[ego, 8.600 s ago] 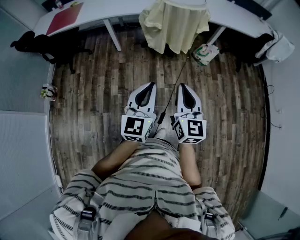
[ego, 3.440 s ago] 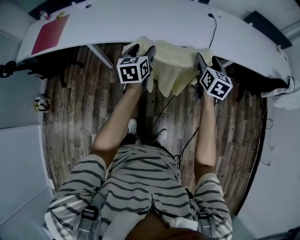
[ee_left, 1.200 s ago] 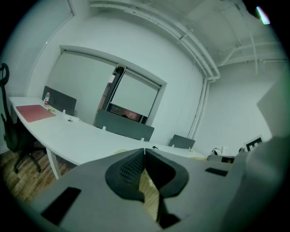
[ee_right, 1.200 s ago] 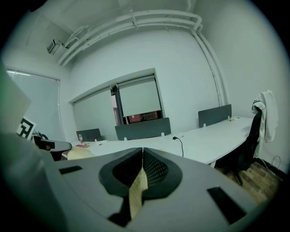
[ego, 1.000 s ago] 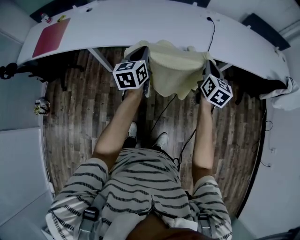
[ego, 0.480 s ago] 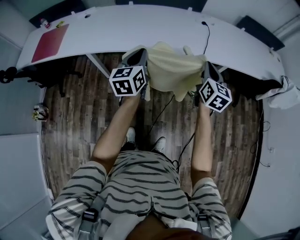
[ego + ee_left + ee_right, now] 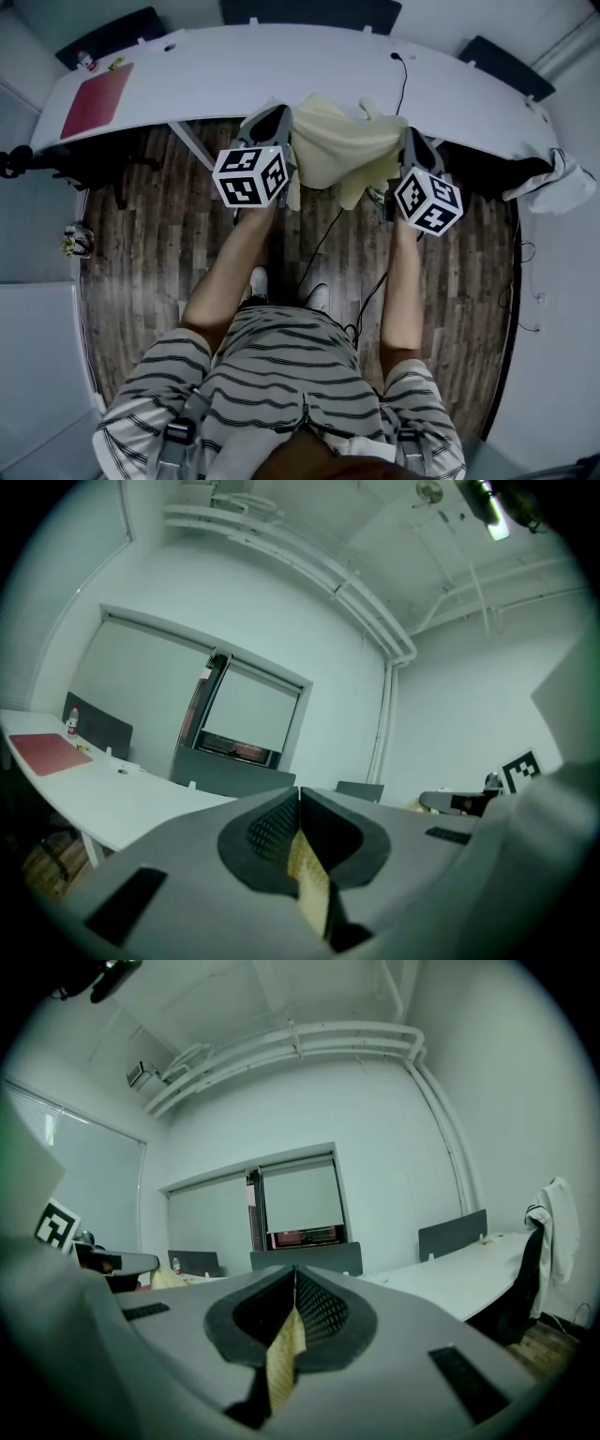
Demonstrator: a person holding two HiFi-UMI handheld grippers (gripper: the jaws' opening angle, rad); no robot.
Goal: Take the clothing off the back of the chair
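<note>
A pale yellow garment (image 7: 339,148) hangs stretched between my two grippers in front of the white desk, sagging in the middle. The left gripper (image 7: 278,118) holds its left top corner, and the left gripper view shows the jaws shut on a strip of yellow cloth (image 7: 309,885). At the right top corner the right gripper (image 7: 410,142) grips it, with yellow cloth (image 7: 283,1349) pinched between its closed pads. Both grippers point about level. The chair under the garment is hidden by the cloth.
A long curved white desk (image 7: 225,66) runs across the back, with a red folder (image 7: 96,88) at its left end. A dark chair (image 7: 52,159) stands at the left. White clothing (image 7: 553,180) drapes a chair at the right. A cable (image 7: 323,246) crosses the wooden floor.
Both grippers have risen with the yellow garment held between them. The cloth now hangs higher and looks shorter against the desk edge.
</note>
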